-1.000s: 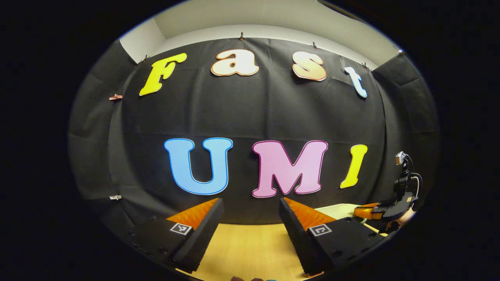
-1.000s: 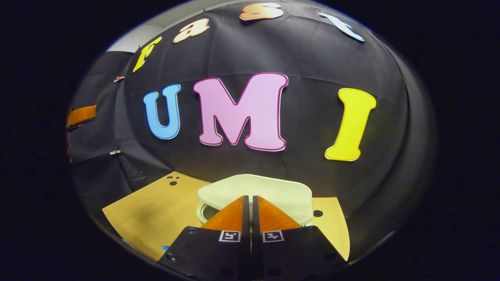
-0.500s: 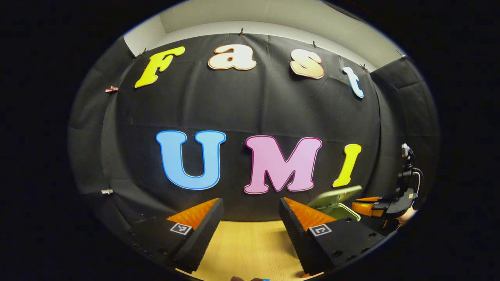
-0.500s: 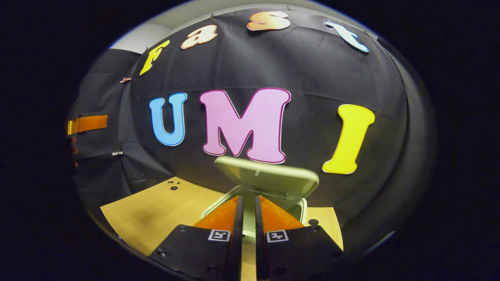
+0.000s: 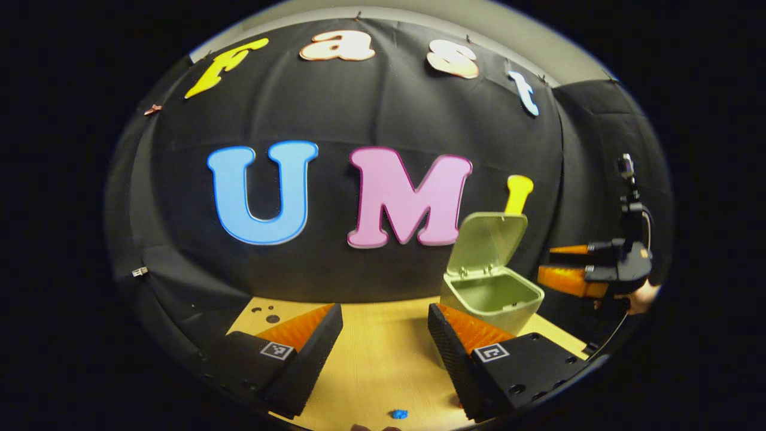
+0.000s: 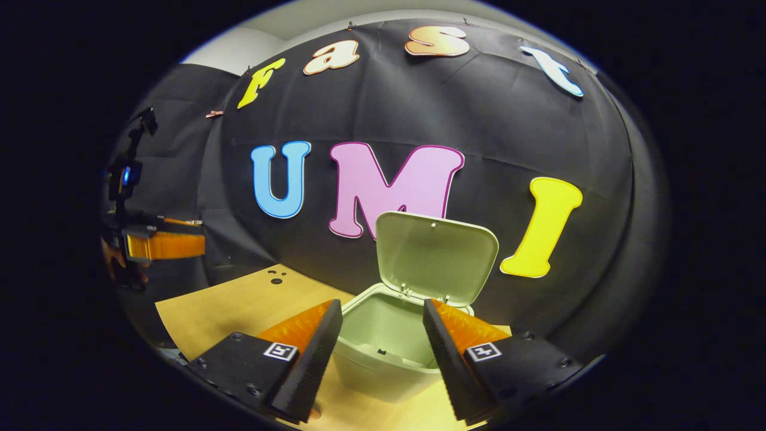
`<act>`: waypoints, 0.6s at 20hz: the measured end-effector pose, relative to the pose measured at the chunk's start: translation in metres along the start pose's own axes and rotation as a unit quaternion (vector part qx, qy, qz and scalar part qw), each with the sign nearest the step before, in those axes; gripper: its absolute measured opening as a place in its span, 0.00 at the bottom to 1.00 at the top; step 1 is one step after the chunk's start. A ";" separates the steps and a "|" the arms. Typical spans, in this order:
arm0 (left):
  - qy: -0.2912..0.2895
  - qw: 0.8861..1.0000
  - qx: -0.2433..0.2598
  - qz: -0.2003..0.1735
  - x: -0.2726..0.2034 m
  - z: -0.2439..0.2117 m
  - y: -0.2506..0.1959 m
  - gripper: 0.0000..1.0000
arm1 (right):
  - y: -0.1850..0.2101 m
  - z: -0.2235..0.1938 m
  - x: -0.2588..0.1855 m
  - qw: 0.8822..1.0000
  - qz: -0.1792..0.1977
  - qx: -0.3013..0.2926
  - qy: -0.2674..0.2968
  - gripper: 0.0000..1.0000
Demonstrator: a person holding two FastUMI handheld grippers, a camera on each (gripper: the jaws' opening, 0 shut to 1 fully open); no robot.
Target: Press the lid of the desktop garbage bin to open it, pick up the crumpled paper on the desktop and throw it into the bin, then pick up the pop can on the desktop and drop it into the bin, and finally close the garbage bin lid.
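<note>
The garbage bin [image 6: 383,353] stands on the wooden desktop [image 6: 239,305] close to the black cloth wall, a pale green box with rounded corners, and its lid [image 6: 435,254] is swung up on the rear hinge so that it stands nearly upright and the hollow inside lies open to the right gripper view. In the left gripper view the same bin [image 5: 492,299] sits to the right of centre, its lid [image 5: 488,242] raised and tilted back toward the wall. The right gripper [image 6: 383,314] hangs just in front of and above the bin's open mouth, its two fingers spread wide with nothing between them but the bin beyond, touching neither rim nor lid as far as can be told. From the left gripper view that gripper [image 5: 565,266] shows just beside the bin at the right edge, fingers apart, with part of a hand [image 5: 640,298] behind it. The left gripper [image 5: 383,314] is over the bare desktop [image 5: 383,359] well to the side of the bin, fingers also wide and empty; it appears far off at the left edge of the right gripper view [image 6: 179,236]. A small blue scrap [image 5: 399,413] lies on the wood near the bottom of the left gripper view.
</note>
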State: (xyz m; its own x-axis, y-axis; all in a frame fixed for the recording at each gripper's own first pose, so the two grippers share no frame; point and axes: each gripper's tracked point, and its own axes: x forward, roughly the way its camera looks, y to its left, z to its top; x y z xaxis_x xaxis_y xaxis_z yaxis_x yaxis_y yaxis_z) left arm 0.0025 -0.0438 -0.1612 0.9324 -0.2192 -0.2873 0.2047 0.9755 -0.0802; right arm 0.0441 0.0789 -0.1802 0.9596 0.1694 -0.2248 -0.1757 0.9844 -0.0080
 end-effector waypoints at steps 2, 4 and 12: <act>0.025 0.999 0.007 -0.030 0.006 -0.030 -0.011 0.94 | 0.004 0.001 -0.008 1.000 -0.001 -0.006 -0.001 0.92; 0.058 0.997 0.013 -0.050 0.014 -0.065 -0.016 0.94 | 0.007 0.000 -0.014 1.000 -0.001 -0.006 0.000 0.92; 0.211 0.974 0.025 -0.083 0.022 -0.218 -0.025 0.93 | 0.007 -0.006 -0.038 1.000 -0.019 0.007 0.012 0.92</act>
State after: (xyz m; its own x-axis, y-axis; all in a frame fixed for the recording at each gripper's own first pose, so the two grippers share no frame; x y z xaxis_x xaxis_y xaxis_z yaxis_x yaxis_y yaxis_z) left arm -0.0470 -0.0763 -0.3738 0.6823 -0.3504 -0.6417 0.3653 0.9236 -0.1160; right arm 0.0051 0.0794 -0.1773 0.9598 0.1305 -0.2484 -0.1354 0.9908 -0.0028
